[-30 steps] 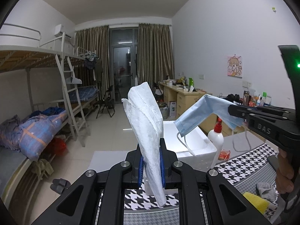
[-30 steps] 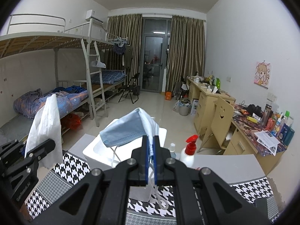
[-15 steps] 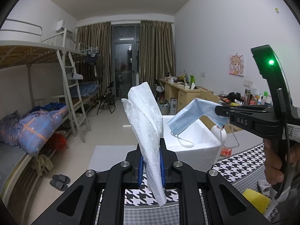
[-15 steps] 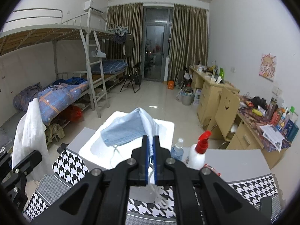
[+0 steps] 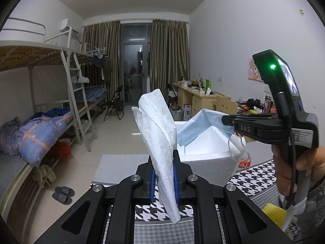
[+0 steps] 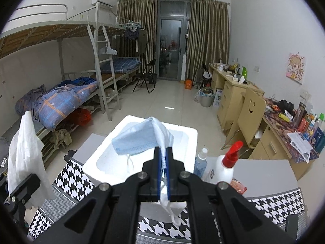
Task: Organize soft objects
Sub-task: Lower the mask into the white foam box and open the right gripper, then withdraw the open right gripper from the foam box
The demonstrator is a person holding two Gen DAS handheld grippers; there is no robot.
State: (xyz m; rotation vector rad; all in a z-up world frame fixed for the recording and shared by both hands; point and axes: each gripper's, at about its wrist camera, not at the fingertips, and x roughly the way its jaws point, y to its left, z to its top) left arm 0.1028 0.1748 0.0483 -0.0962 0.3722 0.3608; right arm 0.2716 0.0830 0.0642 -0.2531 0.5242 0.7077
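My left gripper (image 5: pixel 164 174) is shut on a white folded cloth (image 5: pixel 157 134) that stands upright above the jaws; the cloth also shows at the left of the right wrist view (image 6: pixel 24 156). My right gripper (image 6: pixel 163 170) is shut on a light blue face mask (image 6: pixel 136 140), whose ear loops hang down. In the left wrist view the mask (image 5: pixel 195 128) hangs over the open white foam box (image 5: pixel 207 158), with the right gripper (image 5: pixel 225 120) held level above the box. The box (image 6: pixel 182 136) sits on a houndstooth-patterned table.
A white spray bottle with a red nozzle (image 6: pixel 225 166) and a small clear bottle (image 6: pixel 200 162) stand right of the box. A yellow sponge-like item (image 5: pixel 274 213) lies on the table at right. Bunk beds (image 6: pixel 61 93) stand left, desks (image 6: pixel 233 93) right.
The right gripper has carried the mask leftward and forward to over the foam box. The left gripper still holds the white cloth upright, nearly unmoved.
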